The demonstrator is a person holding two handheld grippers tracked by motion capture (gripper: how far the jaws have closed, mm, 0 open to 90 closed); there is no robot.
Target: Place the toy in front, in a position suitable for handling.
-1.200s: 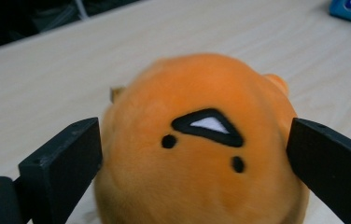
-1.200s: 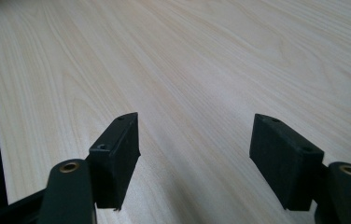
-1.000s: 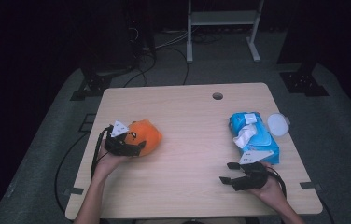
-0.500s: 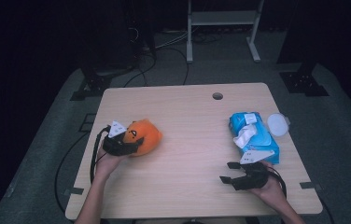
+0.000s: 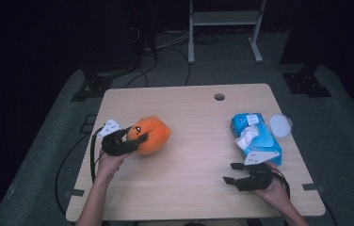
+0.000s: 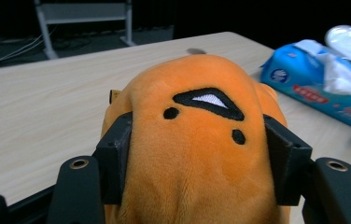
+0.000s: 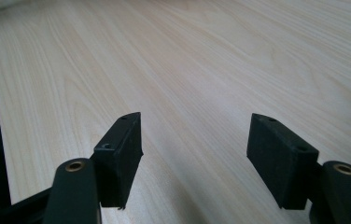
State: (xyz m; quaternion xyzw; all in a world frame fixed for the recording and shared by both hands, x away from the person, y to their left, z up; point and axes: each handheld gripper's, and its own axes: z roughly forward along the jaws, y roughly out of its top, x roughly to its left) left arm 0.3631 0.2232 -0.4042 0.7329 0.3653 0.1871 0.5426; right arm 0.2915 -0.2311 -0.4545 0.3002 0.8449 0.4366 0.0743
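Your left gripper now carries the orange plush a touch higher and farther in than a second ago, jaws clamped on both its sides, at the table's left half (so the lift looks underway). Your right gripper rests near right, jaws apart, holding nothing. Count: one plush, one wipes pack, one white lid just right of it.

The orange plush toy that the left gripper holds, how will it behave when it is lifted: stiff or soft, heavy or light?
Probably soft: the orange plush toy bulges around the left gripper, whose jaws press into its fuzzy sides. Likely light for its size, as stuffed fabric usually is. The nap should resist slipping, though a squashy body may sag or shift in the grip.
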